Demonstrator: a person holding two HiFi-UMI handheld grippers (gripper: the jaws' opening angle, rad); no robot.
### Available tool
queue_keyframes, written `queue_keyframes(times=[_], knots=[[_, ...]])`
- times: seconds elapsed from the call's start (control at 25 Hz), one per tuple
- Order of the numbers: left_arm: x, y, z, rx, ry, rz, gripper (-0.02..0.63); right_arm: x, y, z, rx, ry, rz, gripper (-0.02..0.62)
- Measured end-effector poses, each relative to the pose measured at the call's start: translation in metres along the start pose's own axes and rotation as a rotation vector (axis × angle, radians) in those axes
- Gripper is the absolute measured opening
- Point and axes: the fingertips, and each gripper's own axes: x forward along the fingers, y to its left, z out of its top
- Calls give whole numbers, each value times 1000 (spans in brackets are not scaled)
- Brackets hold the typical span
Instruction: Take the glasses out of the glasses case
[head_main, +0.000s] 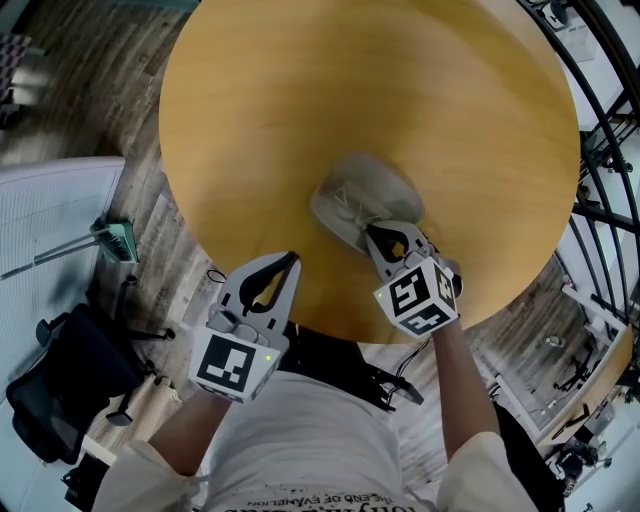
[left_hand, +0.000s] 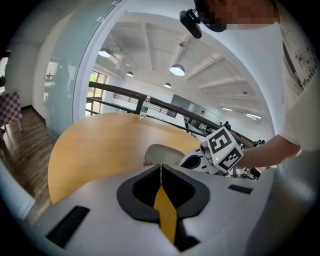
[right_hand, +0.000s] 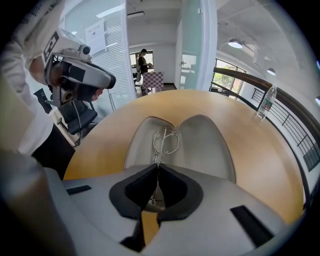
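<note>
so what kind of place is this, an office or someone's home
Most likely an open-plan office or lab, not a home: a round wooden table, a black office chair on the floor nearby, a glass partition wall, and a railing under hanging ceiling lamps.

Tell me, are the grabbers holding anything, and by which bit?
The right gripper pinches the glasses by a thin wire of the frame, beside a lens rim. The left gripper, jaws together, holds nothing.

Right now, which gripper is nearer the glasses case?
Right. The right gripper is at the open glasses case, jaws shut on the glasses; the left gripper hangs apart to its left, jaws shut and empty.
</note>
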Motion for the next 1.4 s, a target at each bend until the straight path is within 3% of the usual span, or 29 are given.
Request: queue_keyframes(times=[0.52, 0.8, 1.04, 1.4], knots=[[-10, -6, 6, 32, -17, -16, 29, -16, -6, 12, 24, -33, -58, 32], [-30, -14, 19, 96, -48, -22, 29, -42, 3, 30, 66, -92, -96, 33], [-56, -20, 31, 132, -67, -10, 29, -75, 22, 50, 134, -166, -112, 34], [-82, -34, 52, 203, -133, -27, 29, -149, 44, 82, 224, -325, -220, 33]])
